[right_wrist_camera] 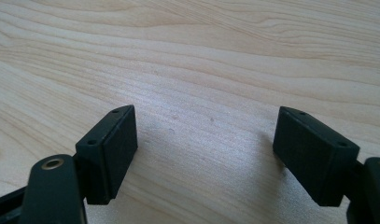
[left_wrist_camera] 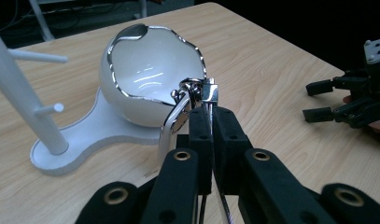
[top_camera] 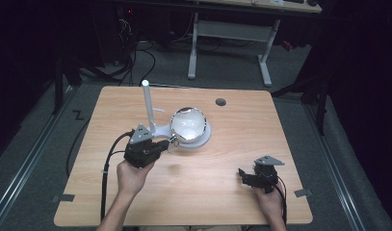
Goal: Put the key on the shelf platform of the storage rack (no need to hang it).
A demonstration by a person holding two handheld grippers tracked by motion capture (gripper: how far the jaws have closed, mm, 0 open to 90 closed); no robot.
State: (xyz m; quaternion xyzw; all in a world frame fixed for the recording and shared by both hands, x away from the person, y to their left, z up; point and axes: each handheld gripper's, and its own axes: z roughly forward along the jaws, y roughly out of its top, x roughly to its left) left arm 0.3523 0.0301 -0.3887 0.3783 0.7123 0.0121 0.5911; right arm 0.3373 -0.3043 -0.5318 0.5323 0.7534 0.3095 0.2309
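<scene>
The left gripper view shows the left gripper (left_wrist_camera: 207, 111) clamped on the cup's chrome handle (left_wrist_camera: 178, 116) — the high view hides this. The cup (top_camera: 188, 124) sits just ahead; the right gripper (top_camera: 246, 177) gapes wide, empty.

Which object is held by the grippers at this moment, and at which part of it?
The left gripper is shut on the chrome handle of the white cup. The right gripper is open and holds nothing.

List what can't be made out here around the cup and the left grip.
- Cup underside, left gripper view: hidden by its own bowl, so contact with the white stand base is unclear.
- Chrome handle, lower end: behind the left gripper, shut on it.
- Stand pole top: cut off by frame edge.
</scene>
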